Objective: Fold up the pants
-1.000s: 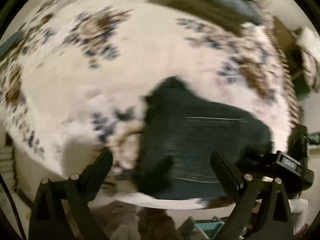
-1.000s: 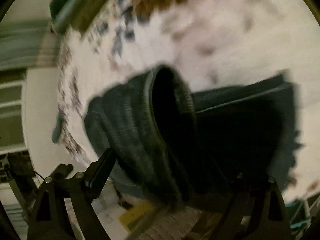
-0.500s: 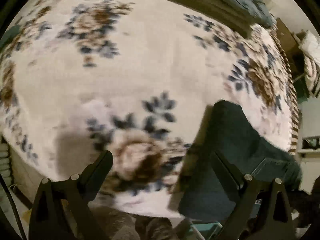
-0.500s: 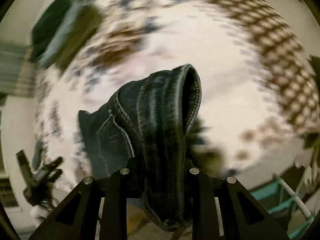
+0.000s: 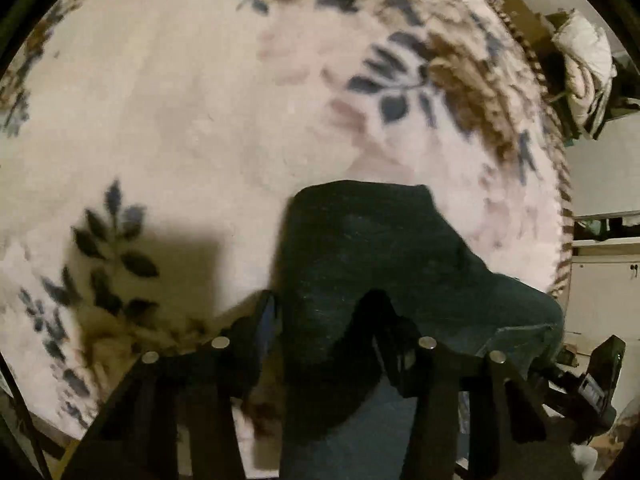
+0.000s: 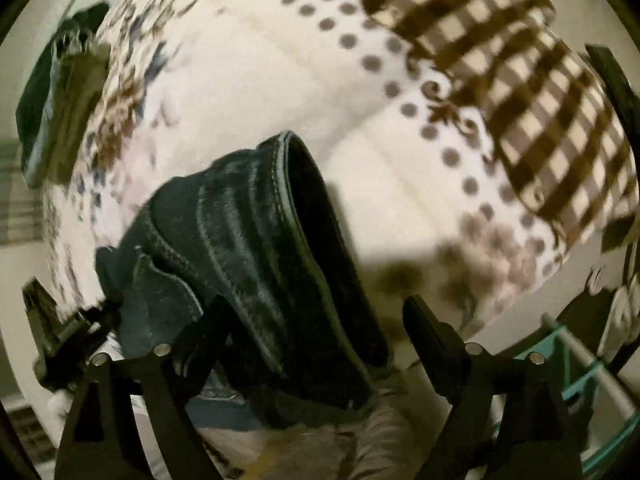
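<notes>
Since half a second ago: the left gripper [image 5: 320, 320], then spread wide over bare blanket with the jeans off to its right, now has its fingers drawn in on either side of a fold of the jeans [image 5: 360, 260], dark cloth filling the gap between them. The right gripper [image 6: 316, 312], which was pinched tight on the bunched waistband, now stands with its jaws wide apart; the cloth lies against its left finger [image 6: 208, 320], while the right finger shows clear of it.

Reading: the hold looks to have passed from right to left. Left jaws closed on denim; whether they bite fully cannot be told, as the cloth hides the tips. Right jaws open, gripping nothing. The fold itself is judged to be at an early stage, since the garment is bunched, not flat.

Jeans, near to far: in the left view, dark blue-black denim drapes over the bed's near edge at the fingers and runs away as one broad flat panel with a squared far end. In the right view, the waistband [image 6: 304, 216] gapes as an open loop, stitched rim uppermost, seams and a pocket edge rumpled to its left.

Beyond lies the cream floral blanket [image 5: 180, 120], and furthest right a brown checked border [image 6: 500, 72].
</notes>
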`<state>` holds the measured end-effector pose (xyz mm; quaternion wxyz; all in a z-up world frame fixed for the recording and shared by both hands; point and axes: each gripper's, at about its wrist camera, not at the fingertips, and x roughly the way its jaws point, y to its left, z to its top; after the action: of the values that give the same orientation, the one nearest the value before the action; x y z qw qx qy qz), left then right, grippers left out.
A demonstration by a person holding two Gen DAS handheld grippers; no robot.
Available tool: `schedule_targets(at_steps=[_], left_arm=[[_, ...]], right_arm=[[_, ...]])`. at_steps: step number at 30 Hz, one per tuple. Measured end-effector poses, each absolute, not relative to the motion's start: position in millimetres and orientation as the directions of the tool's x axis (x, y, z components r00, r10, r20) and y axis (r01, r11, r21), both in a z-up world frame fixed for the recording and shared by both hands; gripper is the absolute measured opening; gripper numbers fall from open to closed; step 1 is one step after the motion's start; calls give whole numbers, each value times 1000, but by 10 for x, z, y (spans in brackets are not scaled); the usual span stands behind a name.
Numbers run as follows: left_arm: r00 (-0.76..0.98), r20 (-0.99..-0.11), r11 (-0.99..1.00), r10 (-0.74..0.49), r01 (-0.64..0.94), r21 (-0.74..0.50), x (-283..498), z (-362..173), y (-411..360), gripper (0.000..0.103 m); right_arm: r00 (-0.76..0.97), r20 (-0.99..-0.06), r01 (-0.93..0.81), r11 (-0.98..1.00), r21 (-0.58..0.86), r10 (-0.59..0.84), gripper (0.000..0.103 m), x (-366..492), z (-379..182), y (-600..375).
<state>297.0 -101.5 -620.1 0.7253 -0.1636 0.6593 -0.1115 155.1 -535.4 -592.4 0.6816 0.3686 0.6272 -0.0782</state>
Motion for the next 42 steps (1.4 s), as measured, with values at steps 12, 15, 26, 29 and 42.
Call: schedule_targets(at_steps=[12, 15, 26, 29, 42], left_arm=[[53, -808, 789, -587, -187, -585, 2452, -6530, -940, 94], [28, -792, 776, -610, -182, -604, 2477, -6648, -1057, 95], [31, -802, 793, -597, -130, -595, 2623, -6667, -1194, 82], [55, -796, 788, -603, -113, -605, 2604, -6522, -1142, 31], [167, -751, 753, -639, -63, -655, 2565, -4940, -912, 23]], right_arm=[[393, -723, 696, 330, 638, 568, 90, 752, -6324, -5184], [395, -688, 669, 323, 670, 609, 90, 918, -6606, -4973], [540, -675, 626, 295, 721, 503, 78, 1263, -6754, -4642], [535, -702, 639, 319, 700, 469, 48, 1259, -6628, -4572], [546, -672, 514, 434, 740, 500, 38, 1643, -5055, -4502]])
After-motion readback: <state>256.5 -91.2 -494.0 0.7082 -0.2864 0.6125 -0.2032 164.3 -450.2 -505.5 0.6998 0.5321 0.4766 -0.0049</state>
